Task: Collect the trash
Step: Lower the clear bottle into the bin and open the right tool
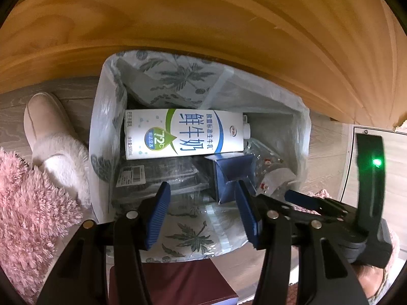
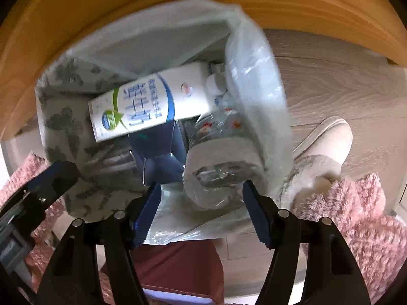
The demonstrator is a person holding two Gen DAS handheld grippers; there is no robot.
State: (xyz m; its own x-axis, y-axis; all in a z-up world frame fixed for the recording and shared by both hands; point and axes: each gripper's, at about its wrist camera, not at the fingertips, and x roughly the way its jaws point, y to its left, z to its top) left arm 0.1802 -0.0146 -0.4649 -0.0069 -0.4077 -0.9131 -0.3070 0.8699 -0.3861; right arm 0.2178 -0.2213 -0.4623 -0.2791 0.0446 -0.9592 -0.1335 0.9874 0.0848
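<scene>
Item: crumpled clear plastic bottle (image 2: 218,167) with grey label, lying in the lined bin (image 2: 257,81) beside the milk carton (image 2: 142,101) and blue box (image 2: 157,157). My right claw (image 2: 201,211) stands apart just above it, pads clear; left claw (image 1: 203,211) apart, empty. Judged light, springy, slippery: grip across the labelled waist.

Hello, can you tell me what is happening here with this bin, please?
A person is collecting trash into a lined bin beside a wooden cabinet. Both grippers hang over it. The right gripper is open above a clear plastic bottle lying inside. The left gripper is open and holds nothing. A milk carton and a dark blue carton already lie in the bin.
</scene>
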